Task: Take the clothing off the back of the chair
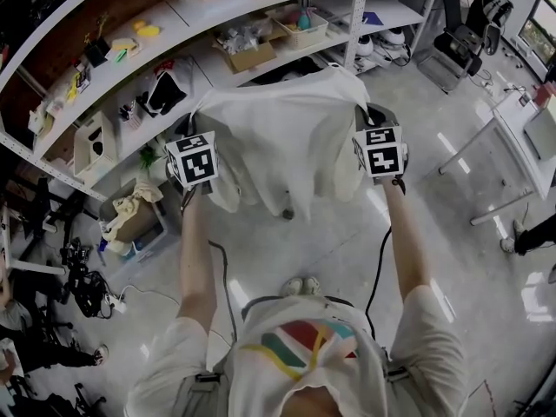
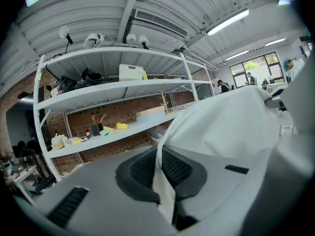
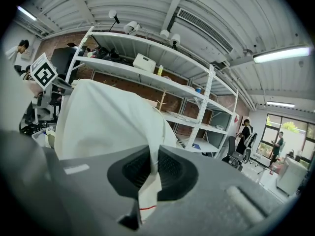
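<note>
A white garment hangs spread between my two grippers, in front of the shelves. My left gripper is shut on its left upper edge, with the fabric pinched between the black pads. My right gripper is shut on the right upper edge, and cloth with a red-striped tag runs between its pads. The garment hides nearly all of the chair. Only a dark shape above the cloth and a small wheel below the hem show.
A long white shelving rack with boxes and small items runs behind the garment. A bin with cloth and cables lie on the floor at left. A black office chair and a white table stand at right.
</note>
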Action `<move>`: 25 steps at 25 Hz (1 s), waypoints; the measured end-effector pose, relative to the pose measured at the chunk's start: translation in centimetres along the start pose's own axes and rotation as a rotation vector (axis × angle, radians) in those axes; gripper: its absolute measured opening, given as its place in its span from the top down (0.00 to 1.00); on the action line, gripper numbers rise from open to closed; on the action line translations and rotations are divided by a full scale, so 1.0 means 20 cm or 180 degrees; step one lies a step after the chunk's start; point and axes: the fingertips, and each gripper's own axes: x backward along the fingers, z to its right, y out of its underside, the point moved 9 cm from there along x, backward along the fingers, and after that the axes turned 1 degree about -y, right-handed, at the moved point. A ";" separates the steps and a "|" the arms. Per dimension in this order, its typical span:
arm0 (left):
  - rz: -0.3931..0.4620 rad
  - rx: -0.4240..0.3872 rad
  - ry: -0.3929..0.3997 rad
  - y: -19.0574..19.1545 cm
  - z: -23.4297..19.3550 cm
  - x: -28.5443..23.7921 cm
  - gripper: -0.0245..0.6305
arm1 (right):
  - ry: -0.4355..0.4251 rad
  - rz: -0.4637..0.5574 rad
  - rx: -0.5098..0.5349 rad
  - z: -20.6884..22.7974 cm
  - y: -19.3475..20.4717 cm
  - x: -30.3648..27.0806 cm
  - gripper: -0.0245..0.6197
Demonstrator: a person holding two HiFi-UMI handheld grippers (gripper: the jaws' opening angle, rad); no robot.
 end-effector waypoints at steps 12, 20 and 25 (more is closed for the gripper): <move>0.0188 0.0024 -0.0109 -0.08 -0.04 0.07 0.93 | 0.0224 0.0161 0.0164 0.05 -0.09 0.08 0.95; 0.0511 -0.0041 -0.0202 -0.23 -0.08 0.16 0.93 | 0.0344 0.0485 0.0174 0.13 -0.29 0.16 0.95; 0.0812 -0.0033 -0.0306 -0.43 -0.13 0.24 0.93 | 0.0466 0.0731 0.0283 0.20 -0.47 0.23 0.95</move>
